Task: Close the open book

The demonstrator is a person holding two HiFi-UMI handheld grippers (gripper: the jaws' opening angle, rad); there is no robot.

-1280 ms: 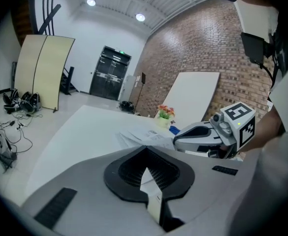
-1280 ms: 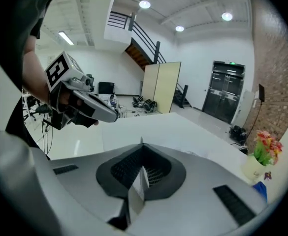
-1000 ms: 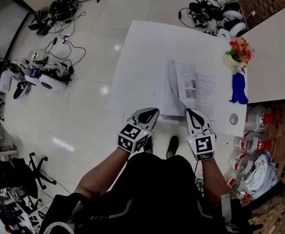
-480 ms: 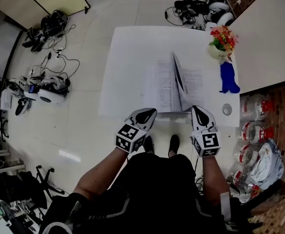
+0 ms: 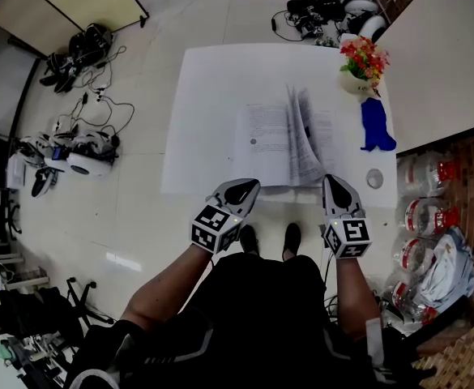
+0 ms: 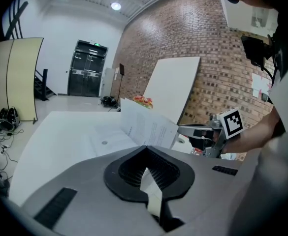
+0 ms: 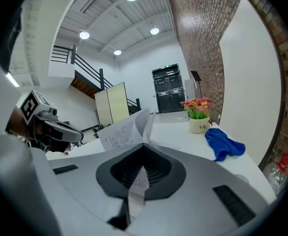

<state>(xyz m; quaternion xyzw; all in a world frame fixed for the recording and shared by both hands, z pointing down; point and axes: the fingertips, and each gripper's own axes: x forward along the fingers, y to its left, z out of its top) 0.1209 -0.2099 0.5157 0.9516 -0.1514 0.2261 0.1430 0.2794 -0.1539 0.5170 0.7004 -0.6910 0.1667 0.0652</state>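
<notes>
The open book (image 5: pixel 262 138) lies on the white table (image 5: pixel 204 104). Its left page is flat, and a fan of loose pages (image 5: pixel 305 140) stands up and leans over the right half. My left gripper (image 5: pixel 247 188) is shut with nothing in it, at the table's near edge by the book's near left corner. My right gripper (image 5: pixel 332 183) is shut and empty too, by the near right corner. In the left gripper view the raised pages (image 6: pixel 147 128) stand just past my left gripper (image 6: pixel 146 148). From the right gripper (image 7: pixel 143 144), the fanned pages (image 7: pixel 125 131) show ahead.
A pot of flowers (image 5: pixel 360 61), a blue cloth (image 5: pixel 376 126) and a small round disc (image 5: pixel 374 179) sit along the table's right side. Plastic bottles (image 5: pixel 421 217) and bags lie on the floor to the right. Cables and gear (image 5: pixel 74 148) lie on the floor to the left.
The standing pages have fanned out and tipped over the right half, baring the flat left page. My right gripper has slid to the right and rolled; the left has shifted a little.
</notes>
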